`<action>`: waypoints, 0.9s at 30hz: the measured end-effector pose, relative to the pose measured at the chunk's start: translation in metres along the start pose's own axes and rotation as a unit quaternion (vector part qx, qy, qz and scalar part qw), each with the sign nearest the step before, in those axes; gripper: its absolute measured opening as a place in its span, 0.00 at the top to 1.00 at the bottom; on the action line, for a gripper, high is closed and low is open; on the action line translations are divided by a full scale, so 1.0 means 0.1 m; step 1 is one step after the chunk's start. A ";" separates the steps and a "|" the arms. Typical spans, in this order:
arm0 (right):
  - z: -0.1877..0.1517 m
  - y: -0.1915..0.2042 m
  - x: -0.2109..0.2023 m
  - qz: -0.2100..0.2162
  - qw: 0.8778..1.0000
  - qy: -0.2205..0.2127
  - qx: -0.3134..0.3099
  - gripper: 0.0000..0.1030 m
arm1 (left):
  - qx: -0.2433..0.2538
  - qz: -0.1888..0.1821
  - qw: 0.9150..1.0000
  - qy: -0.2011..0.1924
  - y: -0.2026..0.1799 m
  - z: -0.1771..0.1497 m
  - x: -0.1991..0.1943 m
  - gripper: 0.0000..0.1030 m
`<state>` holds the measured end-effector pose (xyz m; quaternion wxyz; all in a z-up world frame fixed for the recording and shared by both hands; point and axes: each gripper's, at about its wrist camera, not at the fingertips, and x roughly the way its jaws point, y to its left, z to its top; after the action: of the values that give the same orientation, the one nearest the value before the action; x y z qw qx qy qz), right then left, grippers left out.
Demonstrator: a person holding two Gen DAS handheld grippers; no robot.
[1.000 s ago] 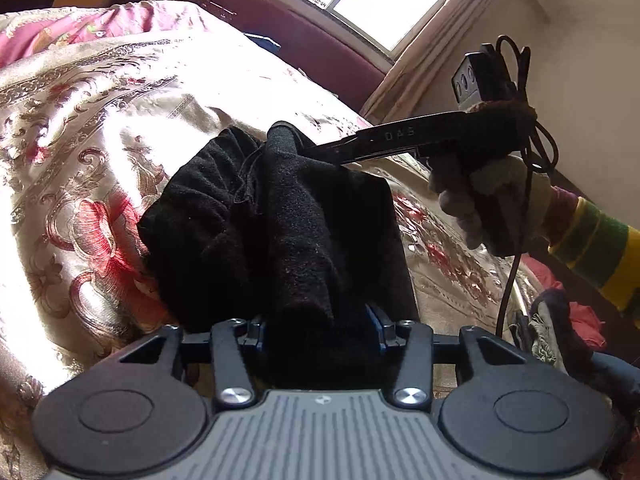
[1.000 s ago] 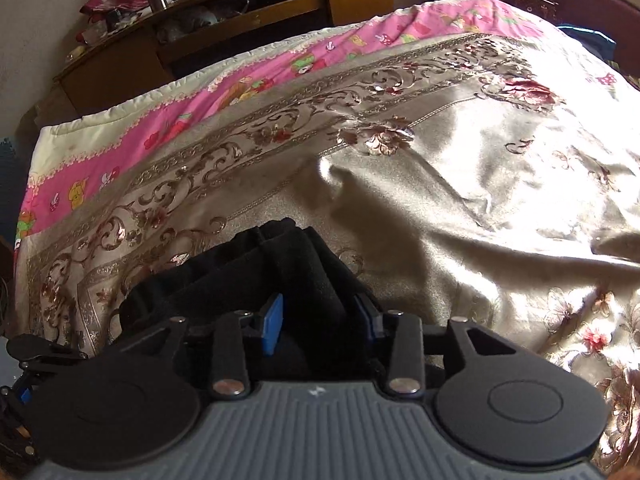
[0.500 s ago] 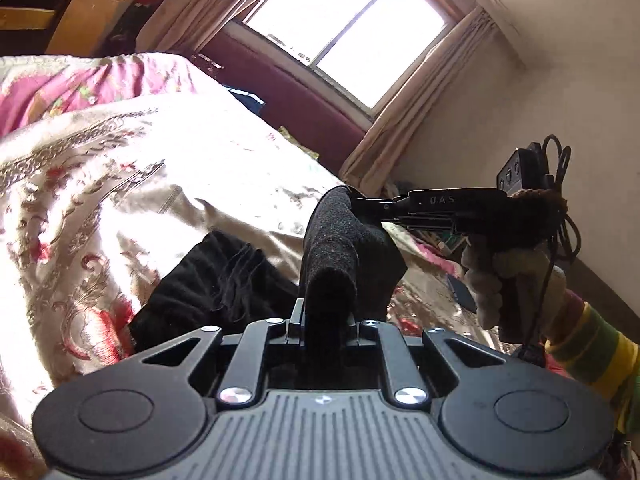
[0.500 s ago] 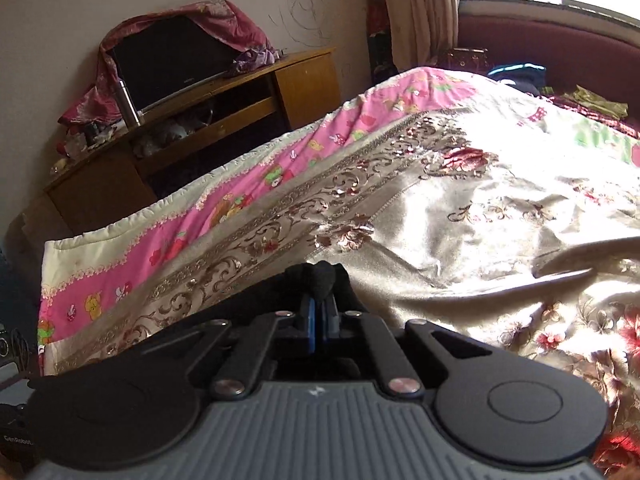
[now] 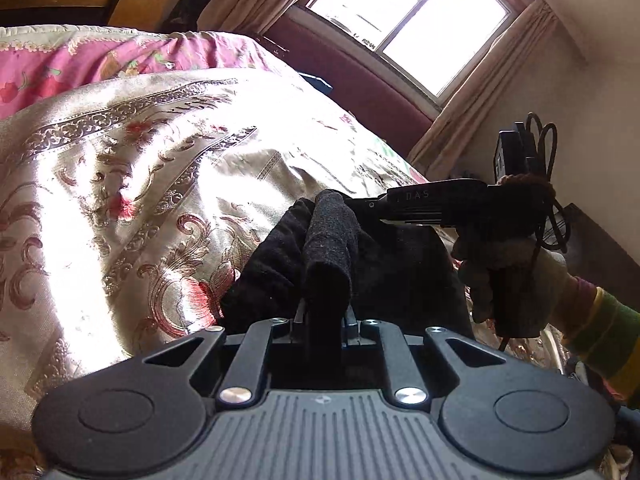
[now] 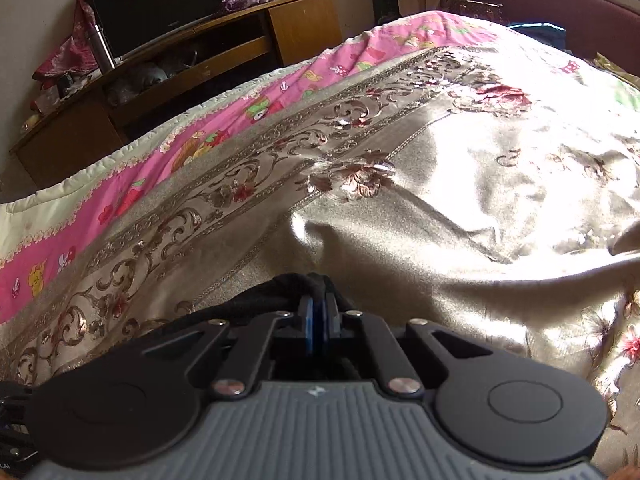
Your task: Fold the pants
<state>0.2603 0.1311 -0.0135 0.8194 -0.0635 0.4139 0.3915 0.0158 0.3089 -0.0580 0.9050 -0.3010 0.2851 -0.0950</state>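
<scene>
Both grippers are pinching the same black pants (image 5: 280, 264), and the fold turns on the line between the two pinch points. Left gripper (image 5: 326, 316) has its jaws pressed together on a thick roll of the dark cloth that rises straight ahead of it, so its part of the garment lies directly forward and slightly up along its fingers. Right gripper (image 5: 370, 205), seen from the left wrist view, reaches in from the right side and clamps the far end of that same roll, its fingers pointing left across the left gripper's line of sight; in its own view the right gripper (image 6: 318, 312) shows blue pads nearly closed on a small bunch of black fabric. The held band therefore runs away from the left gripper toward the right one, taut between them, with the rest of the pants hanging in a bunched heap below and to the left, resting on the gold floral bedspread (image 5: 132, 184). Neither hand is clearly nearer the heap; the left one seems to sit just over it, so the coming lay-down likely depends on keeping the two grips level and parallel to the bed.
</scene>
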 end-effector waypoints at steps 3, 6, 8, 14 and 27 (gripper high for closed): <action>0.03 -0.18 -0.26 0.053 0.995 -0.047 0.064 0.81 | 0.007 0.004 1.000 0.005 -0.03 -0.03 -0.05 0.68; 0.01 -0.37 -0.77 0.057 0.987 -0.118 0.097 0.81 | 0.020 0.006 1.000 0.013 -0.08 -0.03 -0.10 0.66; -0.13 -0.50 -1.11 0.034 0.982 -0.154 0.108 0.78 | 0.020 0.007 1.000 0.012 -0.10 -0.01 -0.11 0.66; -0.76 -0.49 -1.26 -0.012 0.993 -0.090 0.081 0.71 | 0.028 0.021 0.999 0.013 -0.15 -0.02 -0.11 0.65; -0.27 -0.44 -0.98 0.040 0.999 -0.029 -0.011 0.71 | 0.042 0.047 0.998 0.030 -0.23 -0.01 -0.03 0.63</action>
<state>0.2394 0.0321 0.0311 0.8140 -0.0451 0.3878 0.4301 0.0124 0.2911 -0.0439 0.9115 -0.2456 0.3218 -0.0730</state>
